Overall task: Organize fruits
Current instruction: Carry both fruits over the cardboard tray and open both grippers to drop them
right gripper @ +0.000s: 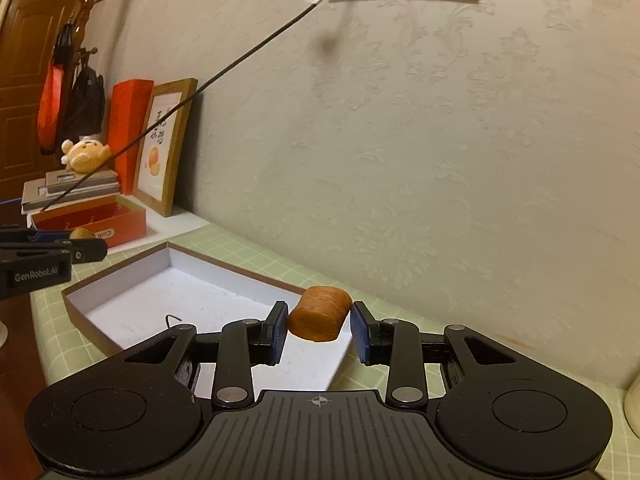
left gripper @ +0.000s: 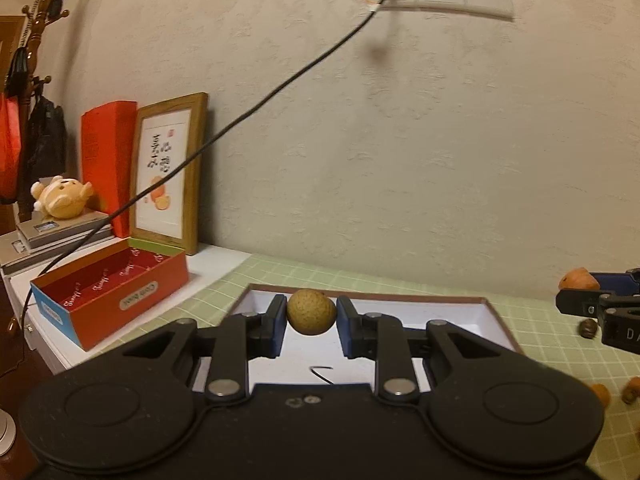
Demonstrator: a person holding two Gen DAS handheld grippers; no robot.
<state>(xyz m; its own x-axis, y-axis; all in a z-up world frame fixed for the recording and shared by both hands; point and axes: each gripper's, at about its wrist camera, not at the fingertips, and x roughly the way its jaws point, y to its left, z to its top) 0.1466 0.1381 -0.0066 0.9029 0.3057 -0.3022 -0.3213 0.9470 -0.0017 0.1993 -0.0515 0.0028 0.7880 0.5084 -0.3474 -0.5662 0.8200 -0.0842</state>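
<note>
My left gripper (left gripper: 311, 312) is shut on a round tan speckled fruit (left gripper: 311, 311), held above the shallow white box with a brown rim (left gripper: 440, 312). In the right wrist view my right gripper (right gripper: 319, 320) is shut on an orange, barrel-shaped dried fruit (right gripper: 320, 314), hanging over the near right corner of the same white box (right gripper: 132, 300). The right gripper (left gripper: 580, 294) also shows at the right edge of the left wrist view with its orange fruit (left gripper: 578, 279). The left gripper (right gripper: 76, 242) appears at the left edge of the right wrist view.
An open red box (left gripper: 116, 284) stands left of the white box on a white shelf. Behind it are a framed picture (left gripper: 168, 172), a tall red box (left gripper: 106, 160), a plush toy (left gripper: 60, 198) and a black cable (left gripper: 256, 106) from a wall socket. Loose fruits (left gripper: 600, 394) lie on the green checked mat.
</note>
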